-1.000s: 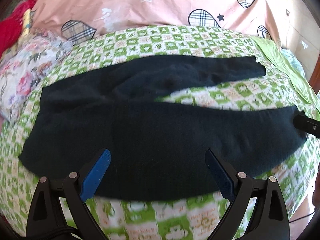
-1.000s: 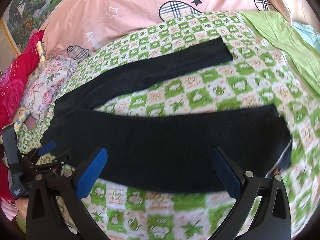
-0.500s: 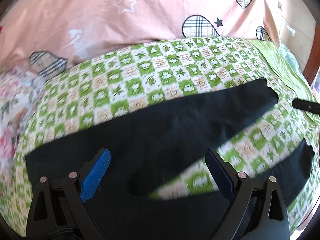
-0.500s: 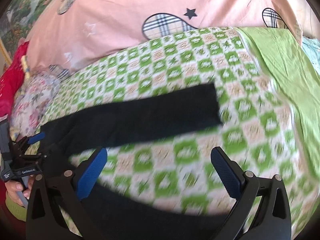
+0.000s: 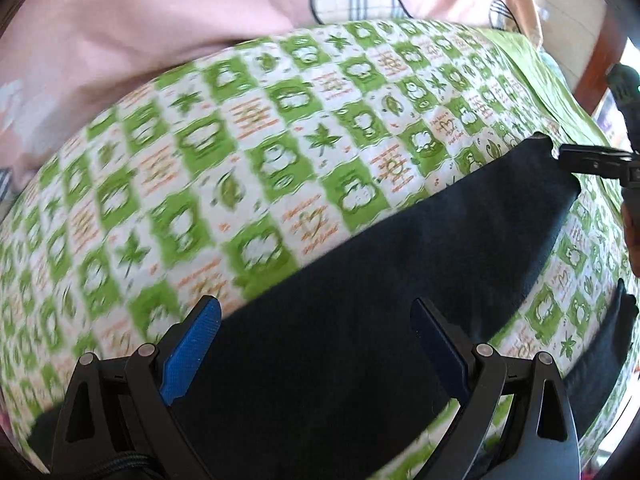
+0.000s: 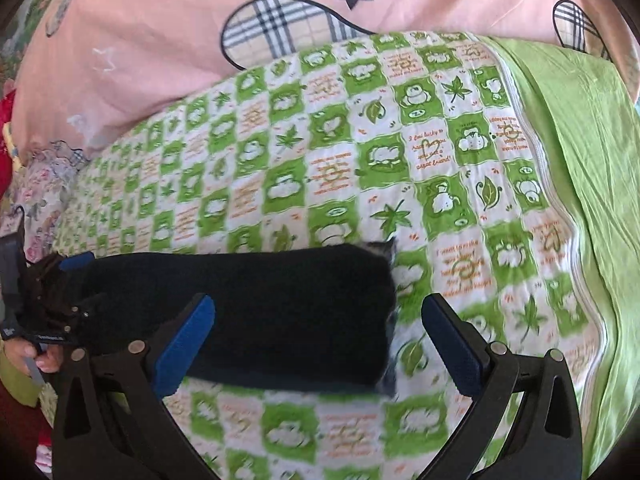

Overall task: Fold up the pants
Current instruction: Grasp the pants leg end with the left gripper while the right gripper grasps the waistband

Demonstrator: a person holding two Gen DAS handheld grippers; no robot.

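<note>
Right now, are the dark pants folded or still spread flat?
Spread, not folded: the dark fabric pants lie in a single layer on the green-and-white checked quilt, two legs apart with quilt showing between them near the cuffs.

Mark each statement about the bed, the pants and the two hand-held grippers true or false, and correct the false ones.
1. The pants are black. True.
2. The left hand-held gripper is shut on the pants. False: its jaws stand open.
3. The quilt under the pants is green-and-white checked. True.
4. The right hand-held gripper is shut. False: it is open.
5. The bedding behind the quilt is blue. False: it is pink.
</note>
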